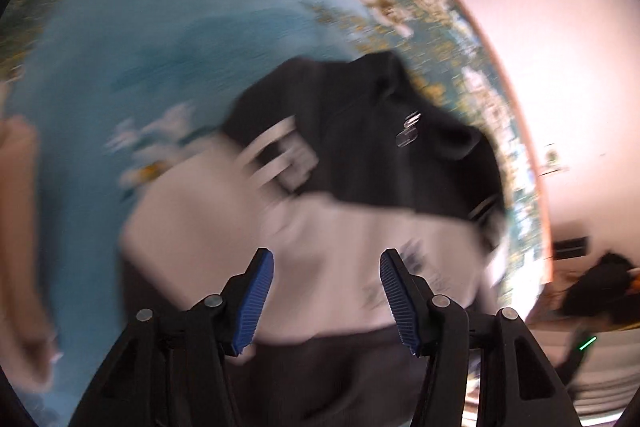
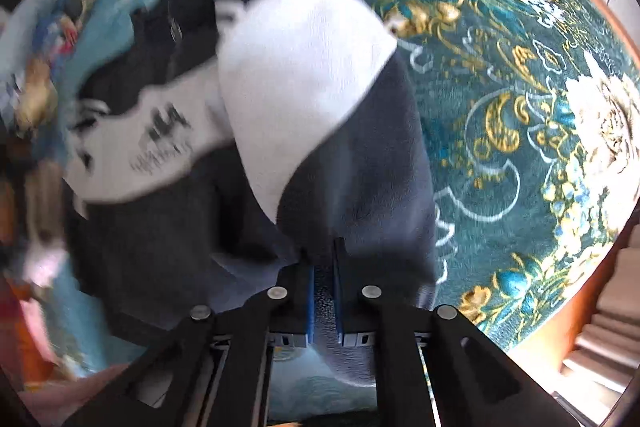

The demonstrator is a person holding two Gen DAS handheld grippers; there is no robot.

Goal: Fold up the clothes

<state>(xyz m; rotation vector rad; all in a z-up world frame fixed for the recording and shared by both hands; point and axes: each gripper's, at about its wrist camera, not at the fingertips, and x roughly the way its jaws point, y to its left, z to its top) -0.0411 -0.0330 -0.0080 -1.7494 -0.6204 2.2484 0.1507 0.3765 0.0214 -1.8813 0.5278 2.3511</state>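
Folding underway: right gripper (image 2: pixel 323 267) pinches the black-and-white fleece sweatshirt (image 2: pixel 304 75)'s dark hem; left gripper (image 1: pixel 326 291) gapes empty; garment remains unfolded.

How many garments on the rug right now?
1 visible: a black-and-white sweatshirt lying on the teal floral rug. The right claw is shut on its dark sleeve end; the left claw is open above the white panel. Others could be hidden.

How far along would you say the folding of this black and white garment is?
Partly done: the black and white garment lies bunched on the floral carpet, one white section already turned over. The right gripper pinches its dark hem; the left gripper hangs open. Squaring up remains.
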